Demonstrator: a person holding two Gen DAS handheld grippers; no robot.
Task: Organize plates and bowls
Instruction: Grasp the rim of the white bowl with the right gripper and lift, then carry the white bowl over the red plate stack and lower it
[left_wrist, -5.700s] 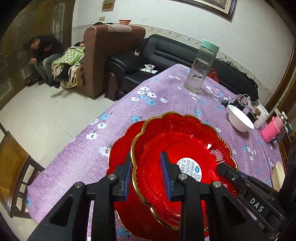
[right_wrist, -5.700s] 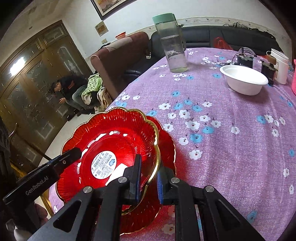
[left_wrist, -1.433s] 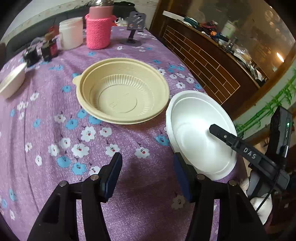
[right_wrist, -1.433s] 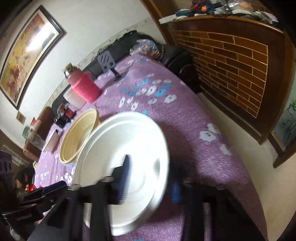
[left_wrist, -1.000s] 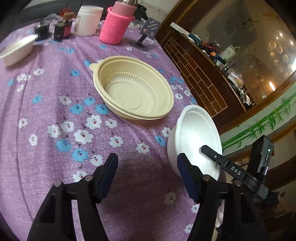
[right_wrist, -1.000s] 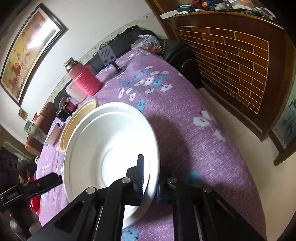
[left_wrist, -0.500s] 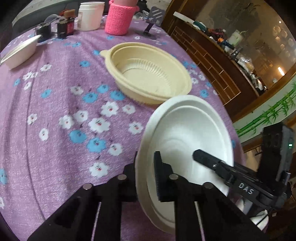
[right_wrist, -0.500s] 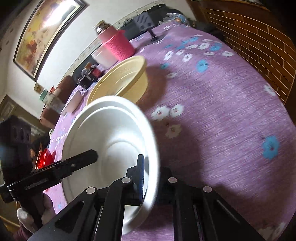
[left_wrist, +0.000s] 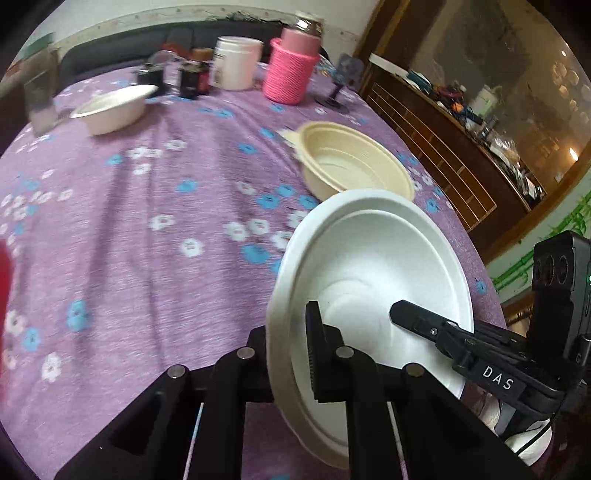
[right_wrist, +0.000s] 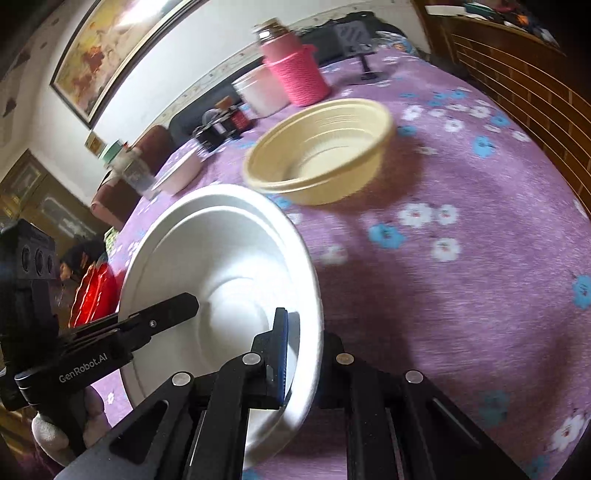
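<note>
Purple floral tablecloth (left_wrist: 129, 229) ahead of both my grippers. My left gripper (left_wrist: 291, 354) and right gripper (right_wrist: 303, 354) each pinch opposite rims of the white bowl (left_wrist: 373, 280), held tilted above the cloth. Risk: thin rim could flex and slip if my hands pull apart. Count: two white bowls, second white bowl (left_wrist: 110, 109) far ahead-left; one beige bowl (left_wrist: 351, 166) just beyond; red plates (right_wrist: 96, 291), number unclear.

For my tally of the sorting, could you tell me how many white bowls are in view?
2. One white bowl is gripped at its rim by both grippers, near the table edge; the other sits far across the table by the jars. Others may be hidden.
</note>
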